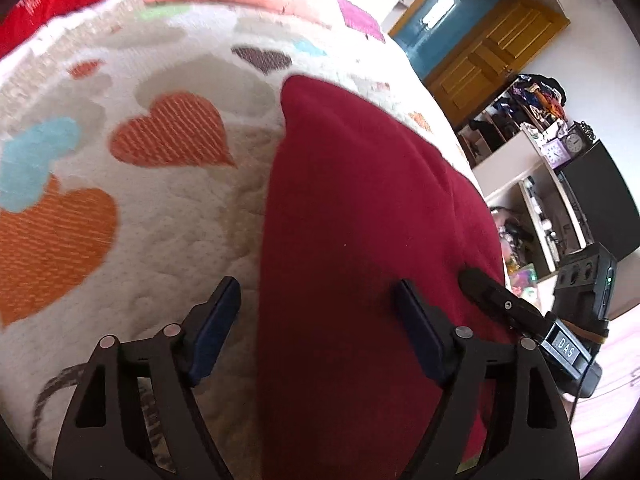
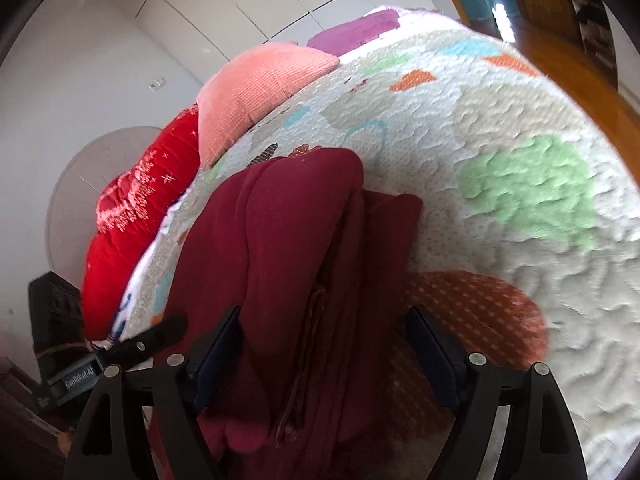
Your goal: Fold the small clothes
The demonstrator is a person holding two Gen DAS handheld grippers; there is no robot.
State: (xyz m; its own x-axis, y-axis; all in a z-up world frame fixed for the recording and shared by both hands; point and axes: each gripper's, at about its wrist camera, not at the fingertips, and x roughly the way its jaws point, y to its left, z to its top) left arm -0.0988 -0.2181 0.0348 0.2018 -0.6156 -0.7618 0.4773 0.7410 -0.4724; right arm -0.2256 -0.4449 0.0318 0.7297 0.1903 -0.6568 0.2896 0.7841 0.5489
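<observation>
A dark red garment point(image 1: 360, 216) lies folded lengthwise on a white quilt with coloured hearts point(image 1: 168, 208). My left gripper point(image 1: 316, 300) is open, its jaws set wide over the garment's left edge near the close end, holding nothing. In the right wrist view the same garment point(image 2: 288, 232) shows stacked folds with a seam running along the middle. My right gripper point(image 2: 324, 332) is open, its jaws standing on either side of the folded cloth's near end. The right gripper point(image 1: 492, 292) also shows at the garment's right edge in the left wrist view.
A pink pillow point(image 2: 256, 88) and a red blanket point(image 2: 132, 216) lie at the head of the bed. Shelves with clutter and a clock point(image 1: 540, 144) and a wooden door point(image 1: 492, 52) stand beyond the bed's right side. The quilt point(image 2: 520, 200) spreads to the right.
</observation>
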